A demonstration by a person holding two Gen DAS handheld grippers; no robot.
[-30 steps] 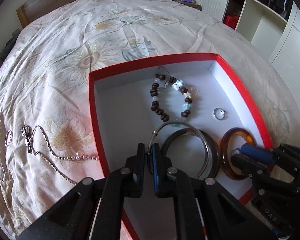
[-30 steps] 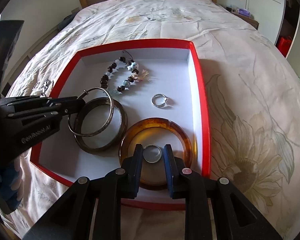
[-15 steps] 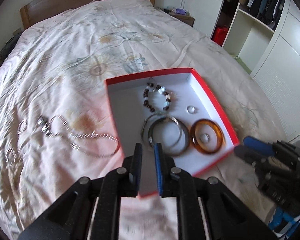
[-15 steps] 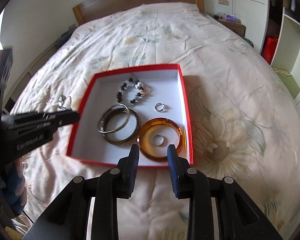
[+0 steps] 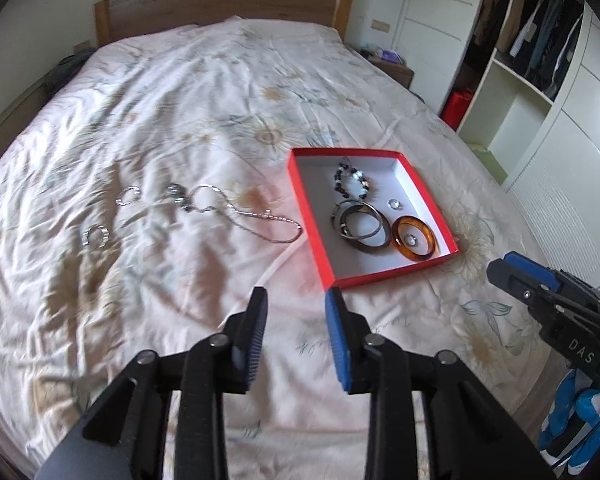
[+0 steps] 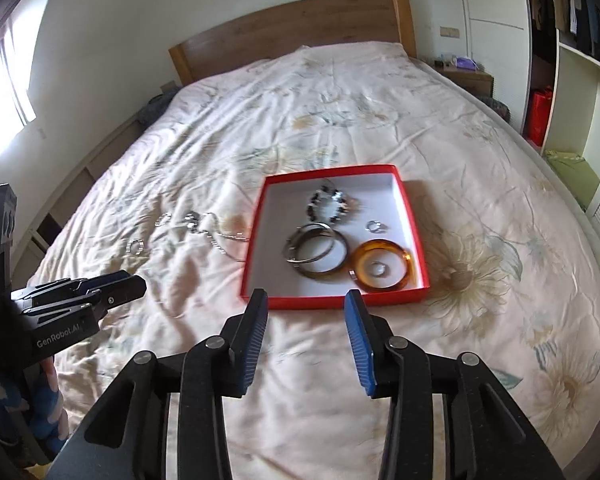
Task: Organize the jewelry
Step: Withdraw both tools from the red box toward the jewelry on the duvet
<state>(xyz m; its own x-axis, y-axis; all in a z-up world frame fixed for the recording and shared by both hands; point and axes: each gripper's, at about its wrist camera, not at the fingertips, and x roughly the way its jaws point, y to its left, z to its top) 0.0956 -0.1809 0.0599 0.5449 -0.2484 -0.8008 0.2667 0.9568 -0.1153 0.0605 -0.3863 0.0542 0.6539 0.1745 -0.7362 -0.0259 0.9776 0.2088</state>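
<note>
In the left wrist view, the left gripper [image 5: 296,308] is seen spread and empty, its jaws just opened, above the floral bedspread [image 5: 180,128]; the red box [image 5: 428,200] holds an amber bangle [image 5: 414,254]. In the right wrist view, the right gripper [image 6: 306,312] is likewise spread, just opened, empty; a silver necklace [image 6: 216,236] is left beside the box.

Only two bits of readable text here, both printed in white on the black gripper bodies. "GenRobot.AI" along the side of the left gripper [image 6: 112,294], seen from the right wrist view, down at the lower left of the right gripper [image 6: 306,334] and its blue-padded fingers. "DAS" on the body of that right gripper as caught from the left wrist view, off to the far right of the left gripper's own fingers, with the lettering cut off at the edge so maybe just part of a longer word.
</note>
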